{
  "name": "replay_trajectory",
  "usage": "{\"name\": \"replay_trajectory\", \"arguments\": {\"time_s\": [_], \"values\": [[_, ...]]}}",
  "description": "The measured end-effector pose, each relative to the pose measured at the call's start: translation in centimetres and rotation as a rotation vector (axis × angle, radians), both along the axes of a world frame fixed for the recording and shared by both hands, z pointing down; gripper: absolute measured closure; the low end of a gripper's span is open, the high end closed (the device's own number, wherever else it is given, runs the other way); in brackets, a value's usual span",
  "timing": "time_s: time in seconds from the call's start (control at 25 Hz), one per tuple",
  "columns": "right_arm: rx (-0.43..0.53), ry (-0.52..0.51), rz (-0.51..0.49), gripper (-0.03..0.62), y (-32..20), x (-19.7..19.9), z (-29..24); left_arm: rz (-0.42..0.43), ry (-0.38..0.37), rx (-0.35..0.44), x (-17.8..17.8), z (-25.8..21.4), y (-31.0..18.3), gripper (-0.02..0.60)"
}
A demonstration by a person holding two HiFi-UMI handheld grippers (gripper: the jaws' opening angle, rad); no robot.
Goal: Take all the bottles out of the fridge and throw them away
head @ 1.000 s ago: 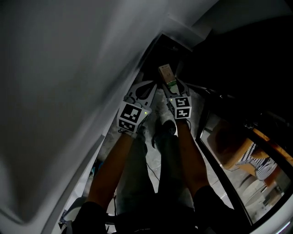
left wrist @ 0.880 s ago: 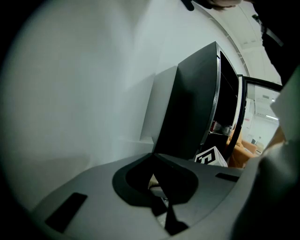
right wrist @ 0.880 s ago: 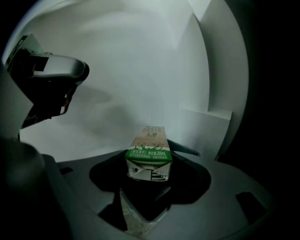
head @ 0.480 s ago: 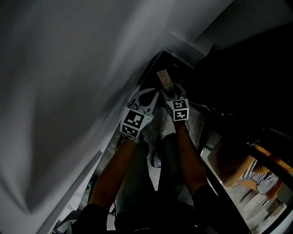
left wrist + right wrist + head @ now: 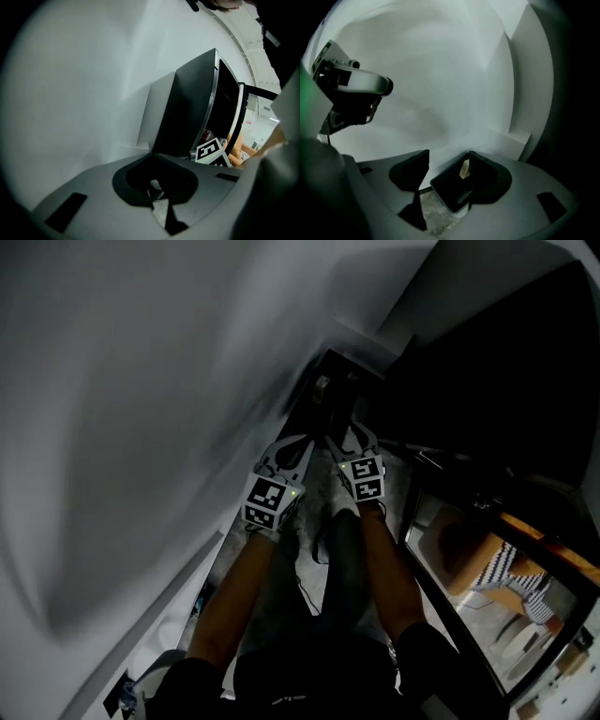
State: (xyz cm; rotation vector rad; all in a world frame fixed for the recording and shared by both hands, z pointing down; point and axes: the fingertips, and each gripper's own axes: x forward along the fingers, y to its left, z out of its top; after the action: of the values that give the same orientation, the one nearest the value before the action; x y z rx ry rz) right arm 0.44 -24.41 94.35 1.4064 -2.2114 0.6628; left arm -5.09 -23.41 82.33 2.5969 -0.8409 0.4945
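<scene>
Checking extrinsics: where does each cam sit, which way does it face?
Head view: on the head, steeply down; shows both forearms, left gripper, right gripper, white wall.
Left gripper view: on that gripper, along shut jaws toward a dark cabinet.
Right gripper view: on that gripper, along open jaws down at a black bin.
Shared: each gripper view catches the other gripper.

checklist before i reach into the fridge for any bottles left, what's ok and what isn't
1. Right gripper free: ok, jaws apart, nothing between them.
2. Left gripper free: ok, jaws shut on nothing.
3. Left gripper ready to grab: not ok, it must open first.
4. Discard binned: ok, a pale item lies inside the black bin.
5. Fridge reachable: ok, its door appears swung out.
6. Bottles left inside: cannot tell, the interior is too dark.
</scene>
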Motion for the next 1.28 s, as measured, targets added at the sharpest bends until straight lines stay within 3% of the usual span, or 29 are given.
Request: {"name": "replay_trajectory", "arguments": {"time_s": [0.4, 0.48, 0.6, 0.72, 0.96, 1.28], "values": [[0.088, -0.008, 0.044, 0.349, 6.5, 3.4, -24.6, 0.052, 0.03, 0.014, 2.9, -18.9, 4.1, 0.575], [0.112, -0.007, 0.053, 0.386, 8.0, 3.9, -29.0, 0.07, 0.044, 0.023, 3.9, -22.2, 5.0, 0.575], [0.142, 0.002, 0.089, 0.501, 10.0, 5.1, -34.3, 0.097, 0.076, 0.043, 5.7, -26.7, 6.0, 0.575], [0.16, 0.007, 0.153, 0.585, 11.4, 6.6, -38.4, 0.126, 0.097, 0.07, 7.4, -30.4, 6.9, 0.575], [0.205, 0.018, 0.259, 0.585, 15.2, 9.9, -44.5, 0.2, 0.13, 0.086, 11.0, -35.1, 10.5, 0.575], [0.26, 0.045, 0.414, 0.585, 19.5, 14.4, -48.9, 0.331, 0.146, 0.072, 14.6, -37.1, 15.0, 0.575]]}}
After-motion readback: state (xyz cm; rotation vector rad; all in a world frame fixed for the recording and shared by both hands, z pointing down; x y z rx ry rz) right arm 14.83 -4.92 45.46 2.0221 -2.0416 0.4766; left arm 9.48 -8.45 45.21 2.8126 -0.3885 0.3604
